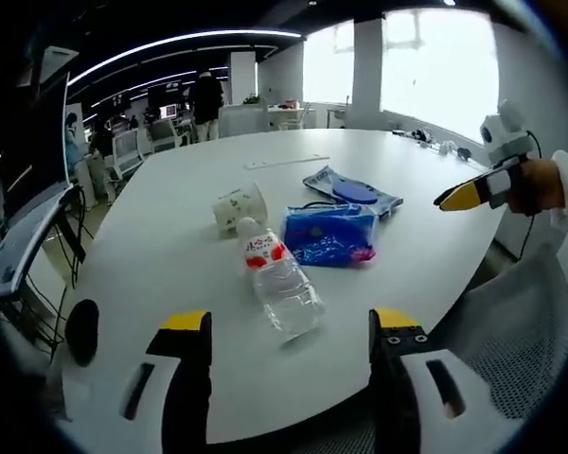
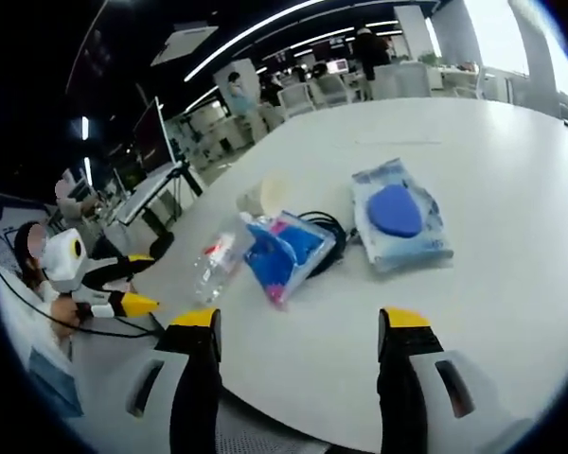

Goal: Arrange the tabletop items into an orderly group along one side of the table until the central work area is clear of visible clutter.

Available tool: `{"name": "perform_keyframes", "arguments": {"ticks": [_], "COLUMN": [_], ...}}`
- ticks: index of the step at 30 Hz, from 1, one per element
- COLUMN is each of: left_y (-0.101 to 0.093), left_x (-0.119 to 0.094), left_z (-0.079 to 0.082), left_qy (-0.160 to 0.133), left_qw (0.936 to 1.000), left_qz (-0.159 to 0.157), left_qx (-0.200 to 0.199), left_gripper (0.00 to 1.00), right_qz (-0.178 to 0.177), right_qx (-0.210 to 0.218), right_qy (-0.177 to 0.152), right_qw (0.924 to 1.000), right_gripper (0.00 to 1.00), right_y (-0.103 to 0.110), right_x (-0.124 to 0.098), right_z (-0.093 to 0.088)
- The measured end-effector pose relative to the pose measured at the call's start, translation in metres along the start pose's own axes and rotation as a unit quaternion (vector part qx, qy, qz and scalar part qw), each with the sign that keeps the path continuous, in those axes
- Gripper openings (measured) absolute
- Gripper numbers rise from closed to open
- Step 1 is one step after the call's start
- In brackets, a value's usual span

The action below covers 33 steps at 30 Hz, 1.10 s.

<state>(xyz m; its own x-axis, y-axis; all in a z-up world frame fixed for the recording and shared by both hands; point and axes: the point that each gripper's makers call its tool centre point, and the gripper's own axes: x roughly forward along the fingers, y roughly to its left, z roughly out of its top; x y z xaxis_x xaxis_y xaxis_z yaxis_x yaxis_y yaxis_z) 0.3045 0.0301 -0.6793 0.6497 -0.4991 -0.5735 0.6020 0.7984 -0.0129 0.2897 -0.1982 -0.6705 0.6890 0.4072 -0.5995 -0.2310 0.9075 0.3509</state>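
Note:
A clear plastic bottle with a red label lies on its side on the white table, just beyond my open left gripper. Behind it lie a tipped paper cup, a blue pouch and a wet-wipe pack with a blue lid. My right gripper stands open over the table's near edge, facing the blue pouch, the wipe pack, the bottle and the cup. A black cable peeks from under the pouch. The right gripper enters the left gripper view, held by a hand.
A thin white strip lies farther back on the table. A mesh office chair stands at the table's near right. Desks, chairs and people fill the room behind. The left gripper shows at the left of the right gripper view.

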Motion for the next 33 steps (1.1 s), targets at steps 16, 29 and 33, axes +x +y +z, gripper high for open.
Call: {"name": "perform_keyframes", "arguments": {"ticks": [16,29,33], "left_y": [0.008,0.009,0.010], "left_x": [0.000,0.002,0.003], "left_z": [-0.004,-0.010,-0.011], "left_qy": [0.013,0.028,0.030], "left_qw": [0.9996,0.9989,0.9987], "left_qz": [0.022,0.029,0.033], "left_qx": [0.014,0.024,0.026], "left_gripper": [0.63,0.62,0.61], "right_qz": [0.041,0.078,0.084], "right_qx": [-0.018,-0.052,-0.060], "right_qy": [0.024,0.022,0.027], "right_qw": [0.9987,0.9954,0.9943], "right_gripper": [0.63,0.62,0.62], "right_y": [0.022,0.046,0.048], "right_x": [0.038,0.069,0.077], "right_z": [0.012,0.045,0.050]}}
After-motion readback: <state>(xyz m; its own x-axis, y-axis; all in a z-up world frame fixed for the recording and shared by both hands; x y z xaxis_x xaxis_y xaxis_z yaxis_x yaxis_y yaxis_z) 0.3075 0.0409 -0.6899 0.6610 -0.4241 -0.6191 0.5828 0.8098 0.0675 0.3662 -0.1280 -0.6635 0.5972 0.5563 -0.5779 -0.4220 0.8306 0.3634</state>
